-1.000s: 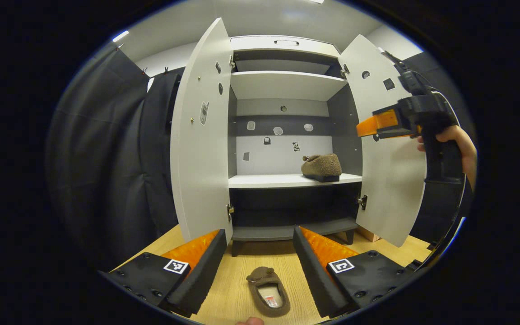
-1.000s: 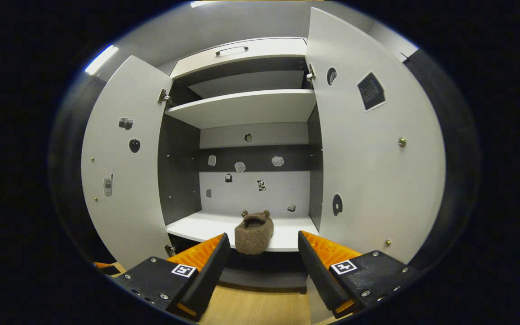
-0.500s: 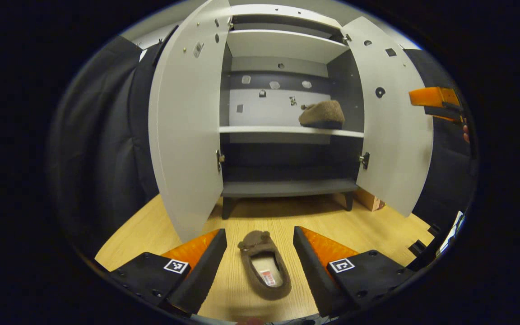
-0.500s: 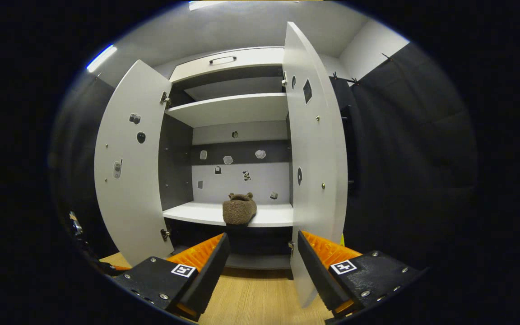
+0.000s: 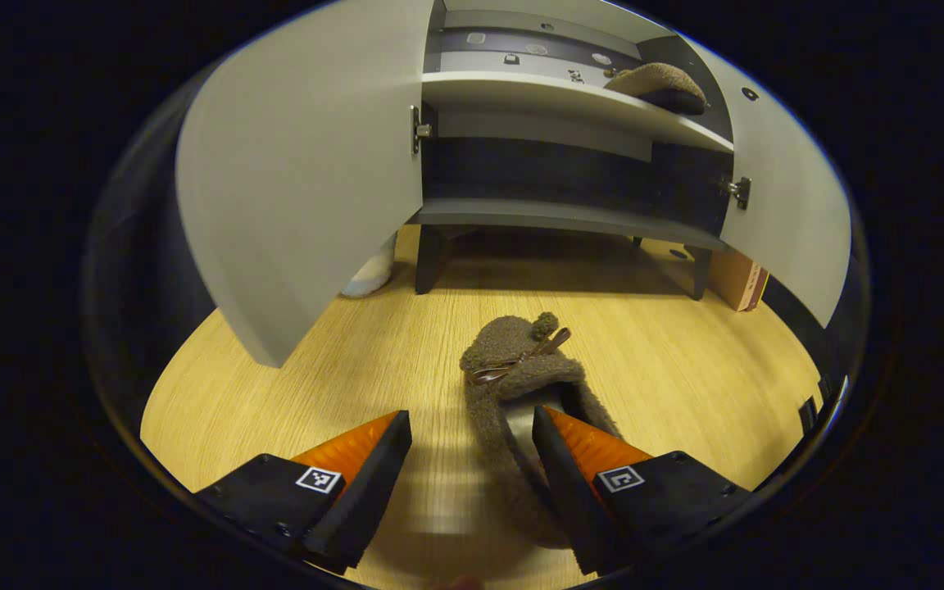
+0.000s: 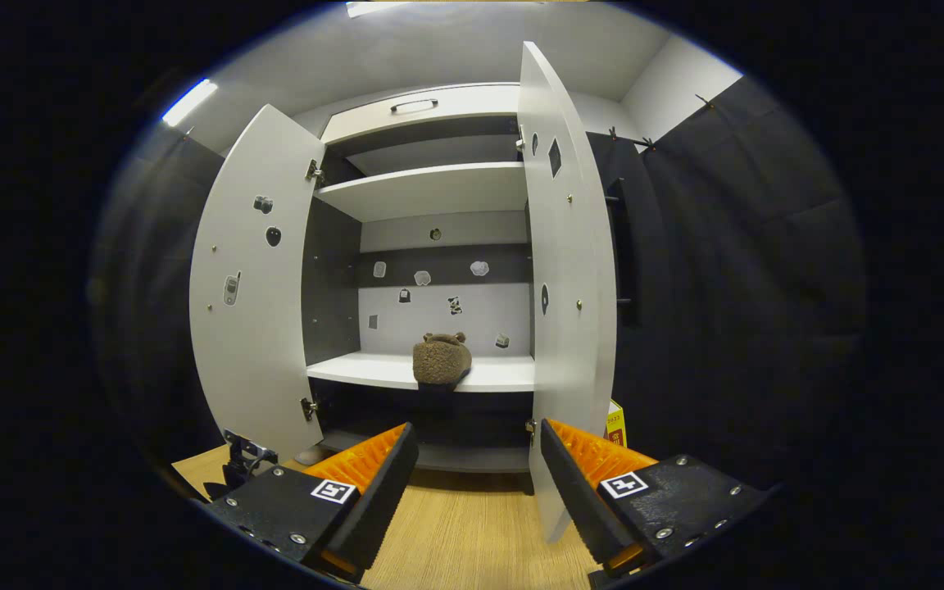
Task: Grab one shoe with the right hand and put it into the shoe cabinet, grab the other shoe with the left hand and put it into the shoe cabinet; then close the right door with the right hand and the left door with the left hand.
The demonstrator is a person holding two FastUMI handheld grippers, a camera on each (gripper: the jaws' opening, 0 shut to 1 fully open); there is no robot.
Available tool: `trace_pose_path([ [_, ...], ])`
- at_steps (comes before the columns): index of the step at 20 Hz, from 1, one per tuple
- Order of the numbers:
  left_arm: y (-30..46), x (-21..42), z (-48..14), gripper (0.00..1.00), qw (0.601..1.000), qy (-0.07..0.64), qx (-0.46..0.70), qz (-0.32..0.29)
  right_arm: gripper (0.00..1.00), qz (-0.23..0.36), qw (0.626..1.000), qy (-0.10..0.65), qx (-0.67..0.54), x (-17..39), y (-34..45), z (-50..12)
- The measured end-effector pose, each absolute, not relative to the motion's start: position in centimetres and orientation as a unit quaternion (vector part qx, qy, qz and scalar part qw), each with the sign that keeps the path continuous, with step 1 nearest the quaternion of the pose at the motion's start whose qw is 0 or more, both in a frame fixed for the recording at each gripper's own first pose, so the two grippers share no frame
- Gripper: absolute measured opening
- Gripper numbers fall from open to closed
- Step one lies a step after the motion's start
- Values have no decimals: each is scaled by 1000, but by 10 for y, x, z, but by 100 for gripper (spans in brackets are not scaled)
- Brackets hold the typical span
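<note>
Progress: roughly a quarter done by my reckoning, with one shoe stored, one shoe left on the floor, and both doors to shut.
Stored shoe: brown fuzzy slipper (image 6: 442, 361) sits on the white middle shelf (image 6: 374, 373) of the white-and-grey shoe cabinet (image 6: 431, 192), toward the shelf's front edge; in the left gripper view it lies near the right end of that shelf (image 5: 657, 84).
Shoe on floor: matching brown fuzzy slipper with a small bow (image 5: 521, 393) lies on the pale wood-grain floor (image 5: 316, 369) in front of the cabinet, its toe pointing toward the cabinet.
Left gripper: (image 5: 469, 459) jaws wide apart, low over the floor; its right finger overlaps the slipper's opening while its left finger is clear of the slipper on bare floor. It holds nothing yet. Whether the finger is touching the slipper I cannot tell.
Right gripper: (image 6: 476, 471) jaws spread wide, empty, held back from the cabinet and facing the edge of the right door.
Left door: white panel (image 6: 251, 287) swung wide open.
Right door: white panel (image 6: 566, 270) also open, seen nearly edge-on in the right gripper view.
Step in hand: probably the left-hand grab of the floor slipper.
Left to do: close on that slipper, lift it to a shelf, then shut the right door and the left door.
</note>
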State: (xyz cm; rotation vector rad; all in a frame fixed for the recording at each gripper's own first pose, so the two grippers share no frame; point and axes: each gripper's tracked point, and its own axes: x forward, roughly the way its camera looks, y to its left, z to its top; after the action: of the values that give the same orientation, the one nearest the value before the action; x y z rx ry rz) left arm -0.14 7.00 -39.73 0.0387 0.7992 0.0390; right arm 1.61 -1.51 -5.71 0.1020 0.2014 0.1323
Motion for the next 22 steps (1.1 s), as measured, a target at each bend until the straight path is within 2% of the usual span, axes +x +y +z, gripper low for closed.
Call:
trace_pose_path([
  [4, 73, 39, -421, 100, 928, 371, 37, 20, 93, 48, 991, 116, 42, 10, -28, -60],
  [6, 73, 59, -406, 99, 939, 342, 26, 19, 93, 40, 992, 116, 30, 9, -34, -58],
  [11, 62, 70, -368, 81, 960, 281, -3, 9, 93, 39, 992, 118, 30, 6, -36, -60],
  [13, 52, 67, -337, 78, 967, 255, -5, 5, 93, 44, 991, 119, 36, 6, -33, -62],
  [22, -3, 98, -139, 78, 993, 113, -6, -43, 93, 71, 990, 104, 55, 4, -20, -56],
])
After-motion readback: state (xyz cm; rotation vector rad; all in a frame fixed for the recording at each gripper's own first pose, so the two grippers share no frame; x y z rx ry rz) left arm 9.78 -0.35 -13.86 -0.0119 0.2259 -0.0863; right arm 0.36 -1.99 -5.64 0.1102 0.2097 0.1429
